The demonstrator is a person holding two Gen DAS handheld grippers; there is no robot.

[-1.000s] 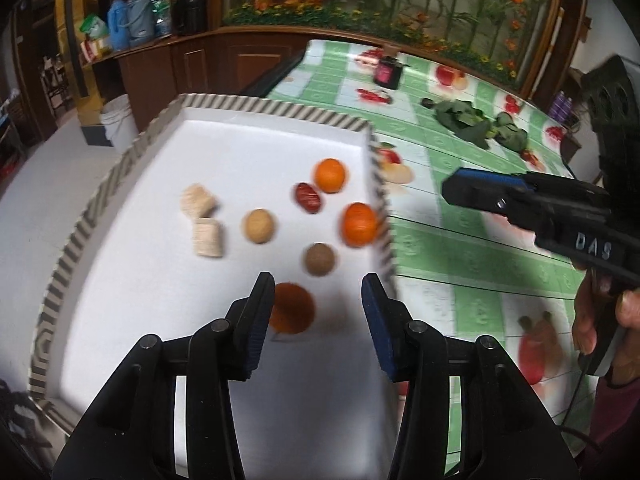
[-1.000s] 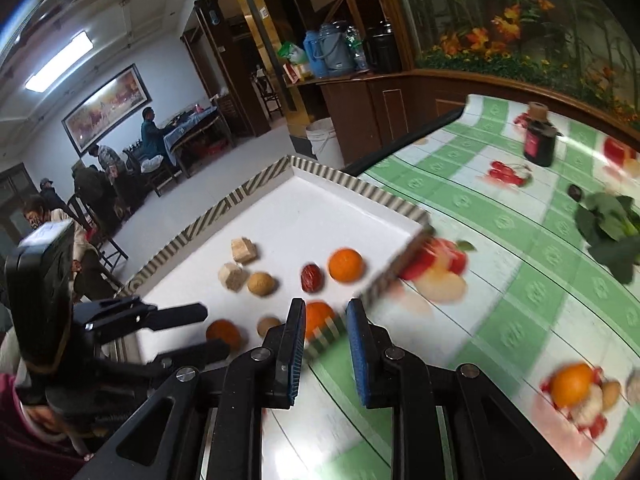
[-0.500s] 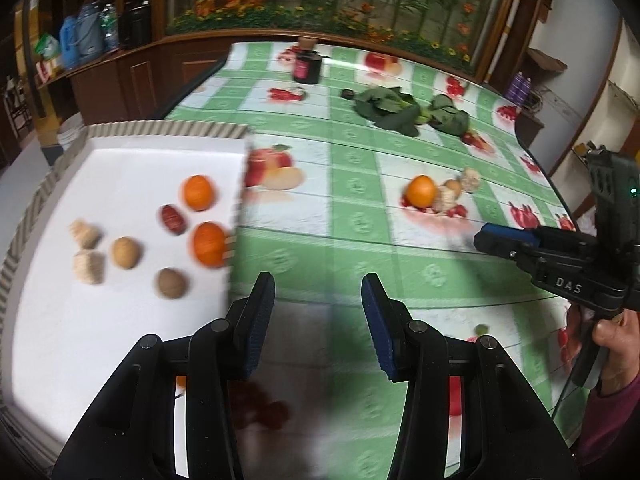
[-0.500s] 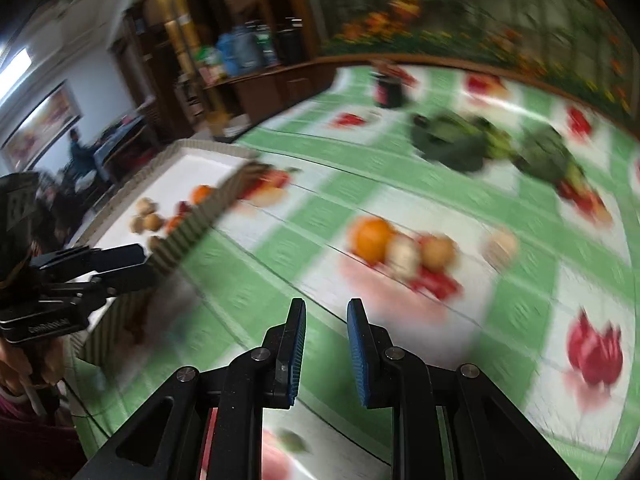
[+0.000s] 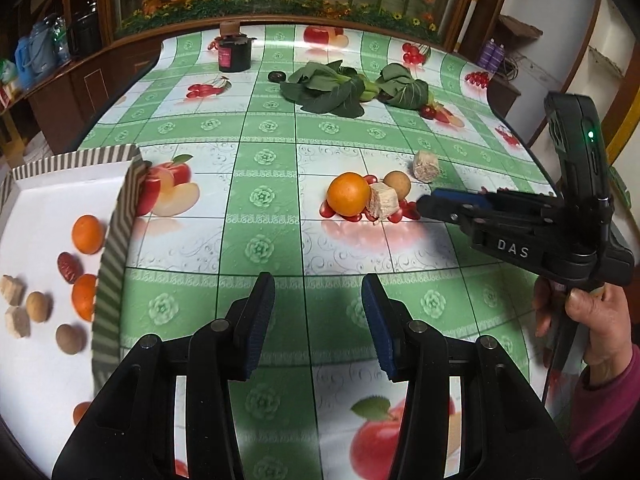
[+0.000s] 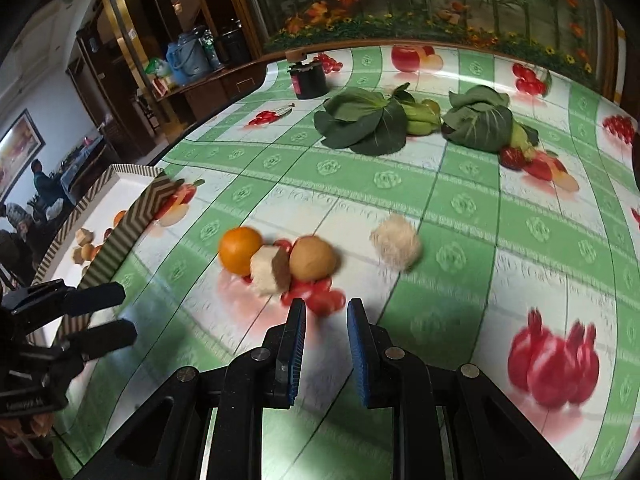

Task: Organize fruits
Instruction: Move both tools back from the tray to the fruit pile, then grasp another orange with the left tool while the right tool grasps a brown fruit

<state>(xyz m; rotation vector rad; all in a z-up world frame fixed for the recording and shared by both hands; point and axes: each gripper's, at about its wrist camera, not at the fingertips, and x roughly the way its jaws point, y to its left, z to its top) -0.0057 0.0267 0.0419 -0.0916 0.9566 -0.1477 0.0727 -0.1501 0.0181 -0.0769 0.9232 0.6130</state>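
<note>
An orange, a pale cube, a round tan fruit and a beige chunk lie together on the green checked tablecloth. They also show in the right wrist view: orange, cube, tan fruit, chunk. A white tray with a striped rim at the left holds several fruits. My left gripper is open and empty over the cloth. My right gripper is open and empty, just in front of the tan fruit.
Leafy greens and a dark jar lie at the far side of the table. The table's edge runs along the right. My right gripper body shows at the right of the left wrist view.
Both grippers have swung from the tray to the right, toward the loose fruit pile on the cloth. The right gripper's jaws have widened slightly.
</note>
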